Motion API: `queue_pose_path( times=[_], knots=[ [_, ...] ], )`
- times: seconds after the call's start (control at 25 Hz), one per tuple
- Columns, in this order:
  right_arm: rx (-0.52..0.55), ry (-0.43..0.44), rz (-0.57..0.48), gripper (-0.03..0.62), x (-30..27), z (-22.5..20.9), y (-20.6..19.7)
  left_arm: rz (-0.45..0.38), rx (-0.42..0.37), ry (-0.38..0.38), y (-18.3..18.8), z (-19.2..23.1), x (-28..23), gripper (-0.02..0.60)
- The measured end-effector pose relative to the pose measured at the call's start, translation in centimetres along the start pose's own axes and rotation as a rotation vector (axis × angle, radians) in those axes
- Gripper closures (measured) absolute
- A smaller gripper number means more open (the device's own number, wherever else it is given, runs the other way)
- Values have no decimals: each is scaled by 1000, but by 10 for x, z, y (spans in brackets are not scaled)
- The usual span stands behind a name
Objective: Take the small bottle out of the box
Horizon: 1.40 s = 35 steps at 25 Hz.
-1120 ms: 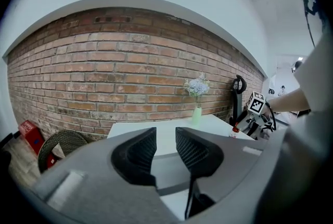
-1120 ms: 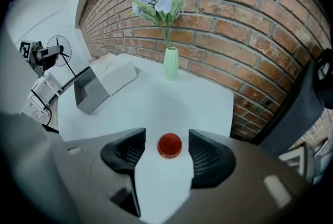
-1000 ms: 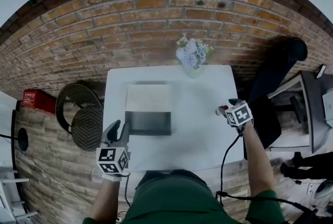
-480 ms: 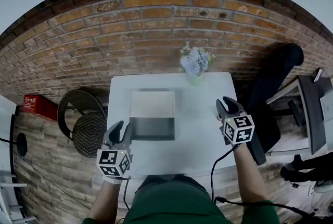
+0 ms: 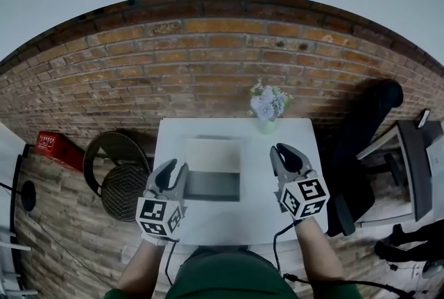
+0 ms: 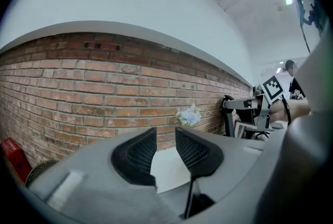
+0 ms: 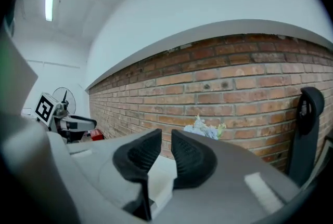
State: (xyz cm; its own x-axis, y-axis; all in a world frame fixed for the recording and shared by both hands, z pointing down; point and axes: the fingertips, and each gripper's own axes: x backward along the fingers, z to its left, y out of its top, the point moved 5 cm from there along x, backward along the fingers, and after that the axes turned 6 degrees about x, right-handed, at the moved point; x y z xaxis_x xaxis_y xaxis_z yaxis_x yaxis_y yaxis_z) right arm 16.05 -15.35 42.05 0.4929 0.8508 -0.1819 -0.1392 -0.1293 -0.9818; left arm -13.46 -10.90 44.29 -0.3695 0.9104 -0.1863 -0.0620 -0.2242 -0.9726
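Flanking the box (image 5: 214,159), the left gripper (image 5: 173,171) and right gripper (image 5: 288,155) are hovering empty (left jaws apart, right jaws just closing to a slit). The small bottle is showing nowhere, so descending blind risks toppling it.
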Motion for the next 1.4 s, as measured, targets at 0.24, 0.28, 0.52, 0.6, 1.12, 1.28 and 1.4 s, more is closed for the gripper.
queue_pose_path(
  times=[0.24, 0.28, 0.52, 0.6, 1.12, 1.28, 1.4],
  knots=[
    [1, 13, -110, 549, 0, 20, 43, -97, -37, -42, 46, -9, -6, 460],
    [15, 11, -126, 560, -1, 23, 49, -111, -42, -49, 53, -11, -7, 460],
    [47, -16, -197, 589, 5, 34, 70, -177, -62, -80, 82, -22, -6, 460],
    [50, -30, -201, 589, 4, 29, 71, -197, -72, -81, 92, -22, -8, 460],
    [131, -142, -253, 589, 23, 5, 96, -251, -83, -18, 124, 1, -1, 522],
    [132, -131, -272, 591, 26, 6, 99, -246, -66, -9, 119, 7, 0, 546],
    [133, -126, -271, 591, 25, 9, 100, -250, -56, -1, 119, 11, 1, 546]
  ],
)
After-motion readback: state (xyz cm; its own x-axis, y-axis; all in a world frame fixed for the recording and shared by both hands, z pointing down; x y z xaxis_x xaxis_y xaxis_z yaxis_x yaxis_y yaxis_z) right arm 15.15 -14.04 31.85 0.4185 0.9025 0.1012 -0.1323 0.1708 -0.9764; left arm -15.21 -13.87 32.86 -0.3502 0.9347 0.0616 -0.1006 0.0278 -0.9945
